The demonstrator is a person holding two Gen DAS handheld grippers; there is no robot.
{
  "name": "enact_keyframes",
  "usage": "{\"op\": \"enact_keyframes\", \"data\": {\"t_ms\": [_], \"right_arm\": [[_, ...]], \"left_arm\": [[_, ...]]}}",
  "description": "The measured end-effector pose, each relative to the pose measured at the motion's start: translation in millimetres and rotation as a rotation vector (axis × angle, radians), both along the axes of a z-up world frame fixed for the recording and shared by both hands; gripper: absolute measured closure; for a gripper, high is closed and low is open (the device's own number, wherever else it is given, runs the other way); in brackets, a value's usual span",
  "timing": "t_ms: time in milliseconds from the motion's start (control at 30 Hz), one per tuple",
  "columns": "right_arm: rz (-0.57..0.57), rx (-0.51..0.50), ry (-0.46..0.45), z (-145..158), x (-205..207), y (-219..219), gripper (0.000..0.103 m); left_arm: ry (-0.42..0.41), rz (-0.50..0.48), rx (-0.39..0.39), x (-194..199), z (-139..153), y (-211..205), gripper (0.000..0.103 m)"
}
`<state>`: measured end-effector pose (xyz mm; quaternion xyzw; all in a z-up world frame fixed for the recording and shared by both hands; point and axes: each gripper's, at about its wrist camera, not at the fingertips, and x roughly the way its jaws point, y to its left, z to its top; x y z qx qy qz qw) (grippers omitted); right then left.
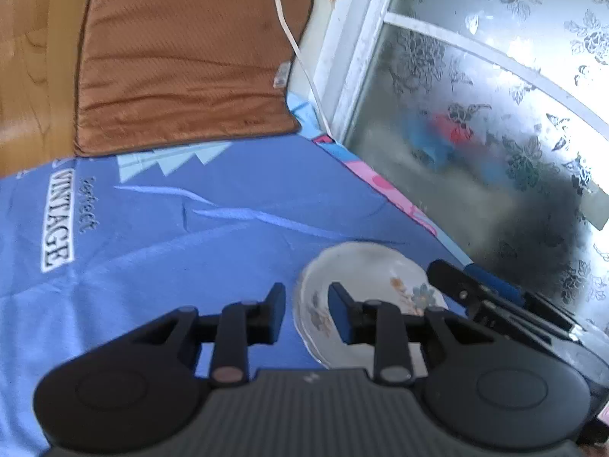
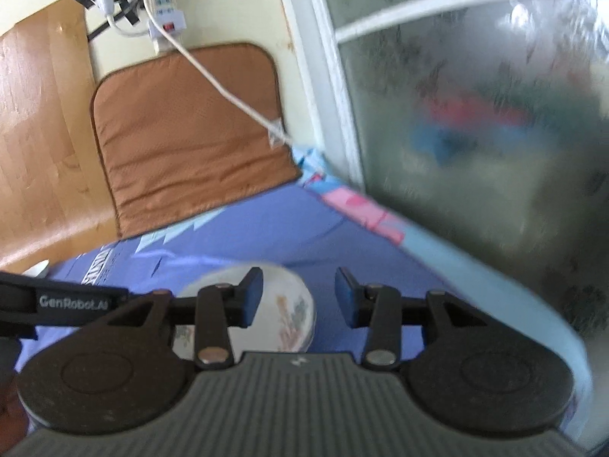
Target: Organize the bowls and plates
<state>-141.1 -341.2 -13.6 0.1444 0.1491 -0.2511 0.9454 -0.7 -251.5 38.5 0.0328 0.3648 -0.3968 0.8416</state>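
Note:
A white plate with a flower pattern (image 1: 365, 266) lies on the blue cloth (image 1: 190, 236). In the left wrist view my left gripper (image 1: 306, 312) is open, its jaws straddling the plate's near left rim, nothing gripped. The right gripper's body (image 1: 495, 301) shows just right of the plate. In the right wrist view the same plate (image 2: 281, 297) lies under my left finger; my right gripper (image 2: 298, 297) is open and empty above the plate's right edge. The left gripper's body (image 2: 61, 301) shows at the left.
A brown cushion (image 1: 182, 61) leans at the back against the wall. A white cable (image 2: 228, 91) runs from a power strip (image 2: 163, 3) down to the cloth's back corner. A frosted flower-pattern window (image 1: 495, 114) lines the right side. Wooden panelling (image 2: 38, 133) is at left.

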Motion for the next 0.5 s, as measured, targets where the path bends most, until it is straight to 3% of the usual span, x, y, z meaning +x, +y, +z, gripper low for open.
{"op": "enact_keyframes", "data": {"t_ms": [200,500], "right_arm": [[0.034,-0.022,-0.023,7.3,3.1,9.3,0.058],[0.210,-0.045,0.019,7.7,33.2,56.9,0.058]], "left_arm": [[-0.030,0.062,-0.036,6.6,6.4,39.3,0.077],[-0.073,0.240,0.012,23.5,-8.4,134.6,0.077]]}}
